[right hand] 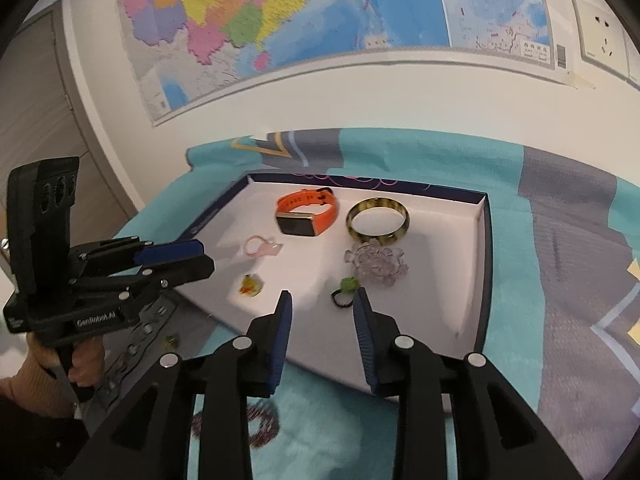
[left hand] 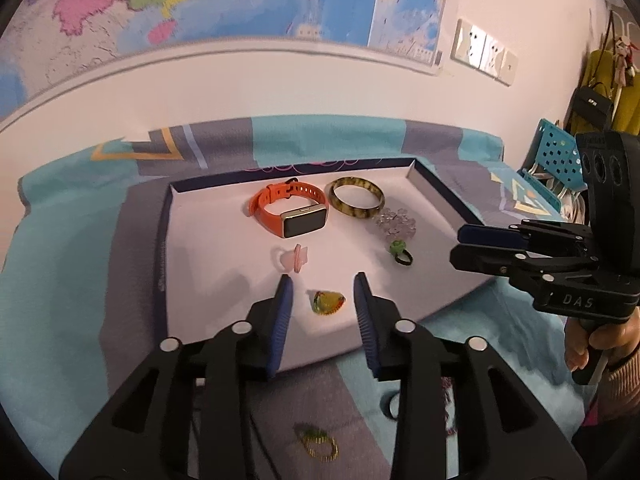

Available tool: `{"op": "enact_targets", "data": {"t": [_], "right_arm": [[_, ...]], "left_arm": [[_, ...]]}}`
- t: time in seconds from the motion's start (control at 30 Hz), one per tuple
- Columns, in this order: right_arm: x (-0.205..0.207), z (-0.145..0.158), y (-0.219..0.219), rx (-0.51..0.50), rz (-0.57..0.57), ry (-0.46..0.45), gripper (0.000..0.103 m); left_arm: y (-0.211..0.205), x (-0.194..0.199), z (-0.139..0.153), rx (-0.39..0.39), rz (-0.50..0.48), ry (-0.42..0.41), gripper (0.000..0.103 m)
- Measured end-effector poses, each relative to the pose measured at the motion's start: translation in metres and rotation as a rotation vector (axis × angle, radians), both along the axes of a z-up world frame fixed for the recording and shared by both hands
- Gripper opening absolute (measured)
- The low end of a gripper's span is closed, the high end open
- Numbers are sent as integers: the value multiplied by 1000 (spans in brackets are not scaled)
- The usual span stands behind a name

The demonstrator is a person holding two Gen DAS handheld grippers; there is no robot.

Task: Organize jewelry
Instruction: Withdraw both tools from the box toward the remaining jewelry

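Jewelry lies spread in a shallow white tray (left hand: 224,320) on a teal and grey cloth. From the left wrist view, the left gripper (left hand: 323,285) hangs over the tray's near edge with its blue pads parted and nothing between them; the amber-yellow ring (left hand: 329,302) sits on the tray floor below the gap, untouched. Farther in lie a pink ring (left hand: 289,259), an orange smartwatch (left hand: 289,209), a mottled bangle (left hand: 357,197), a clear crystal flower (left hand: 397,223) and a green ring (left hand: 400,253). On the cloth outside the tray, under the gripper body, a gold-green ring (left hand: 318,445) waits unsorted.

From the right wrist view, the right gripper (right hand: 322,300) also stands open and empty, its pads framing the green ring (right hand: 345,291) from above. A beaded bracelet (right hand: 256,424) lies blurred on the cloth beneath it.

Risk, as I judge it: the small rings are light and slick, so a pad closing off-centre could flick one across the tray. The two grippers work close together and might collide over the near edge.
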State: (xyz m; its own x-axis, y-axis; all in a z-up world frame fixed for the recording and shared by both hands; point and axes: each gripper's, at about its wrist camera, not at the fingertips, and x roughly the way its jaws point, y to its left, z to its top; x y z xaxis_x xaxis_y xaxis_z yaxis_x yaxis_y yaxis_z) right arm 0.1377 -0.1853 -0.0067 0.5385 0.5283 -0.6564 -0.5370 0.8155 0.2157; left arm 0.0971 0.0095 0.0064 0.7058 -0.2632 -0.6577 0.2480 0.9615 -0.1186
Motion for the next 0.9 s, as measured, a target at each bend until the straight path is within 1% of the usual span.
{"op": "enact_targets", "data": {"t": [0.07, 0.13, 0.23, 0.33, 0.37, 0.4, 0.43, 0.53, 0.67, 0.73, 0.9], "right_arm": [[-9, 2, -3, 13, 17, 2, 36], [-20, 2, -5, 17, 33, 8, 48], [-31, -2, -5, 15, 57, 24, 49], [-42, -10, -4, 7, 70, 45, 50], [-44, -13, -3, 5, 75, 53, 52], [-47, -17, -2, 1, 75, 60, 57], [-48, -20, -1, -6, 72, 67, 60], [-52, -29, 1, 1, 74, 94, 60], [-56, -35, 7, -24, 70, 99, 61], [-57, -37, 10, -31, 74, 104, 63], [-59, -39, 17, -53, 80, 102, 64]], "left_arm": [[4, -9, 4, -8, 2, -12, 34], [10, -20, 6, -10, 5, -24, 34], [15, -34, 6, 3, 5, -29, 34], [20, -47, 1, 10, -2, -18, 37], [21, -51, -2, 11, -2, -12, 39], [22, -54, -5, 9, -3, -2, 40], [23, -56, -8, 8, -3, 6, 42], [24, -62, -19, 7, 2, 32, 45], [21, -69, -30, 13, -5, 63, 45], [19, -70, -33, 19, -12, 73, 45], [15, -69, -36, 35, -13, 90, 45]]}}
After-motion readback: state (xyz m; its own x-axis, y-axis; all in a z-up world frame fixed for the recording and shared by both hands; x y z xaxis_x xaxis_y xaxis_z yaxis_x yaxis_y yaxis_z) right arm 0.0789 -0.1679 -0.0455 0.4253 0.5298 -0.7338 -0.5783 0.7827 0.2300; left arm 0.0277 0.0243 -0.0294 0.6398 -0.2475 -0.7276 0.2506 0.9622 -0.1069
